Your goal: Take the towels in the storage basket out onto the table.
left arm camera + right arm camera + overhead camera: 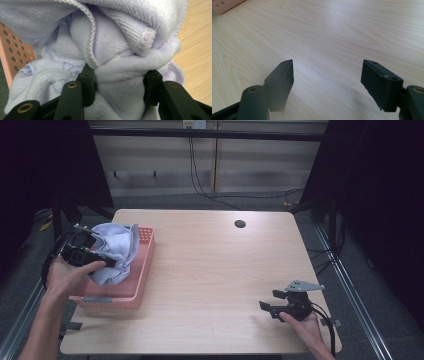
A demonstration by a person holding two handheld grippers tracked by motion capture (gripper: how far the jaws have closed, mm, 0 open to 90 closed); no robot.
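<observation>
Left gripper [119, 82]: jaws clamped on a bunched fold of the lavender towel [120, 50], one pad pressing each side of the gathered cloth, which bulges up and forward between and past them; stitched hems and a rolled corner show above the jaws. In the high view the left gripper [107, 262] sits in the person's left hand [70, 277], over the pink perforated basket [142, 280], the towel [117, 250] heaped around its front and draping down into the basket. Basket position: left side of the worktop [210, 265], its long wall running near the worktop's left edge, its near end close to the front edge; its perforated wall shows at the left of the left gripper view [12, 47], with bare wood to the right of the cloth. Right gripper [327, 75]: jaws apart, nothing between them, plain wood grain beneath and ahead. In the high view the right gripper [267, 302] lies low at the worktop's front right, held in the right hand [305, 322], its jaws pointing left toward the basket and its grey three-cornered plate on top. Open room: the whole middle and far right of the worktop is bare wood between the basket and the right gripper, which stand well apart. A dark round hole [240, 224] lies near the far edge. A corner of the basket [227, 5] shows at the far upper left of the right gripper view.
</observation>
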